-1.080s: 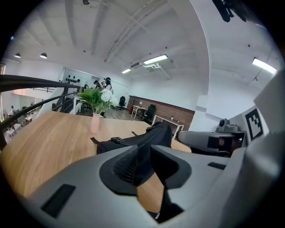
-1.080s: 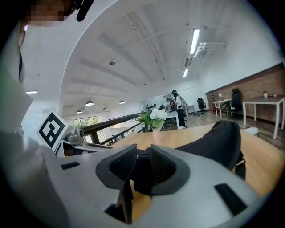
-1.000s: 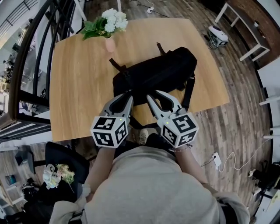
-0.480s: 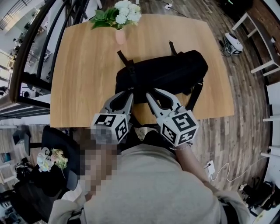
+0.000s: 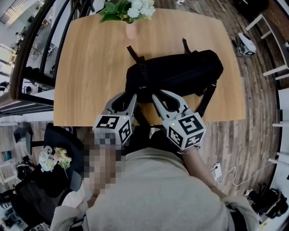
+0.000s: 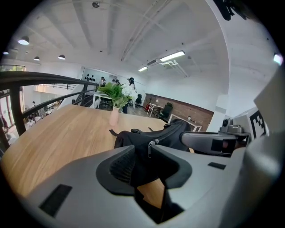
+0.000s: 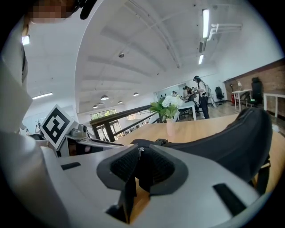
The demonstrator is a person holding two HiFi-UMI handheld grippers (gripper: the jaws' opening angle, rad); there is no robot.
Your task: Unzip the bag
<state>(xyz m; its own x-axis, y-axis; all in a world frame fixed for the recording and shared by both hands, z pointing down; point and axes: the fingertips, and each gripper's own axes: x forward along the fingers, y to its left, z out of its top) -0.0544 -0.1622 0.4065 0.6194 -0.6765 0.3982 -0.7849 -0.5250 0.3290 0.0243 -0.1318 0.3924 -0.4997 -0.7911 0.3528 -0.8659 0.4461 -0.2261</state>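
Black and soft, the bag lies lengthwise across the middle of a light wooden table. One strap runs from it to the table's near edge on the right. Behind the bag, close to the far edge, stands a pink vase with white flowers.

Both tools are at the near-left end of the bag, side by side and pointing at it. The left gripper has its jaws apart. In the left gripper view the dark cloth of the bag shows through the gap, and a small metal zip pull hangs there from the zip, which looks shut along the part that shows. The pads press on nothing that I can see, so this tool is released.

The right gripper is just beside it, on the right. Its jaws have just been closing, but in the right gripper view there is a narrow gap between the ribbed pads. The end of the bag fills this gap, and a zip pull shows right at the tips. I cannot tell whether the pull is between the pads or just behind them. The pads do not seem to squeeze it, so this tool is not clenched.
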